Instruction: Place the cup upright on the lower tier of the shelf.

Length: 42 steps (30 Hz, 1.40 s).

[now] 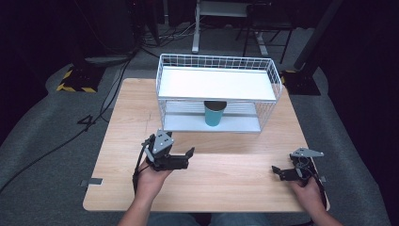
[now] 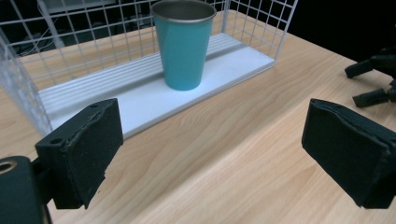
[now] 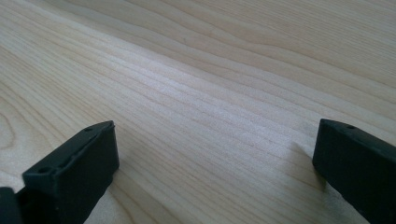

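Reaching for the cup point(image 2: 182, 44) looks like our step: the left claw point(image 1: 181, 159), jaws apart and empty, should go straight toward twelve o'clock, level, under the rack's point(image 1: 216, 84) upper shelf. The cup stands upright on the lower shelf. At four o'clock, our right claw point(image 1: 282, 173) rests apart on the counter point(image 1: 226, 183).

1. Cup point(image 1: 214, 114): rim hidden under upper shelf point(image 1: 216, 84) of rack in high view.
2. Rack point(image 2: 28, 79): top cut off in left gripper view.
3. Forearms cut off at bottom edge, high view.
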Motion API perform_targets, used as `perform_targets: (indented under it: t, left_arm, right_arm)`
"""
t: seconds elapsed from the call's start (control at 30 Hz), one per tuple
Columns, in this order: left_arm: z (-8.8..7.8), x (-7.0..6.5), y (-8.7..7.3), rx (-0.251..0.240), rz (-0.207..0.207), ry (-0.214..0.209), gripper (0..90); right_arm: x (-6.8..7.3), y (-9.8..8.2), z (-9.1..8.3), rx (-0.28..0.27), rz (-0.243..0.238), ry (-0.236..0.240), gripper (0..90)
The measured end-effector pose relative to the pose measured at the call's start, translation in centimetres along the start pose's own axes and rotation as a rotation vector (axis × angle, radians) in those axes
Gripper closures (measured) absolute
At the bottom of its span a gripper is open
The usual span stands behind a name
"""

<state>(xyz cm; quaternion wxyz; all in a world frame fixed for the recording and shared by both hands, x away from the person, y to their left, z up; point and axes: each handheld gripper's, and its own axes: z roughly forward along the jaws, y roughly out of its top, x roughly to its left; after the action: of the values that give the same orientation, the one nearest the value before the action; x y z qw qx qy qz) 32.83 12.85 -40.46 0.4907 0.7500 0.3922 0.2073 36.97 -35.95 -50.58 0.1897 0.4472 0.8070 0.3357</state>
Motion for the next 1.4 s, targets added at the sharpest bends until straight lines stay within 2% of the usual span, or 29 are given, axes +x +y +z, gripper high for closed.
perform_targets:
  t: [0.23, 0.47, 0.57, 0.73, 0.83, 0.97, 1.17, 1.4]
  left_arm:
    - [-2.1, 1.1, -1.9, 0.004, -0.039, -0.014, 6.0]
    - [-3.5, 2.1, -4.1, 0.033, -0.040, -0.016, 6.5]
    - [-3.9, 2.4, -5.1, 0.039, -0.053, -0.026, 7.0]
    - [-4.5, 3.2, -6.5, 0.077, -0.052, -0.018, 7.0]
    - [-4.7, 3.7, -7.4, 0.117, -0.049, -0.008, 7.0]
    - [-4.6, 4.3, -8.8, 0.167, -0.064, -0.002, 7.0]
    - [-3.8, 4.9, -10.2, 0.257, -0.067, 0.010, 7.0]
    - [-2.5, 4.9, -11.1, 0.369, -0.035, 0.034, 7.9]
  right_arm:
    - [0.0, 0.0, 0.0, -0.001, 0.001, -0.001, 0.7]
    - [0.0, 0.0, 0.0, 0.000, 0.000, 0.000, 0.7]
    - [0.0, 0.0, 0.0, 0.000, 0.000, 0.000, 0.7]
    - [0.0, 0.0, 0.0, 0.000, 0.000, 0.000, 0.7]
    - [0.0, 0.0, 0.0, 0.000, 0.000, 0.000, 0.8]
    - [0.0, 0.0, 0.0, 0.000, 0.000, 0.000, 0.7]
    - [0.0, 0.0, 0.0, -0.001, 0.000, -0.001, 0.8]
    - [0.0, 0.0, 0.0, 0.000, 0.000, 0.000, 0.8]
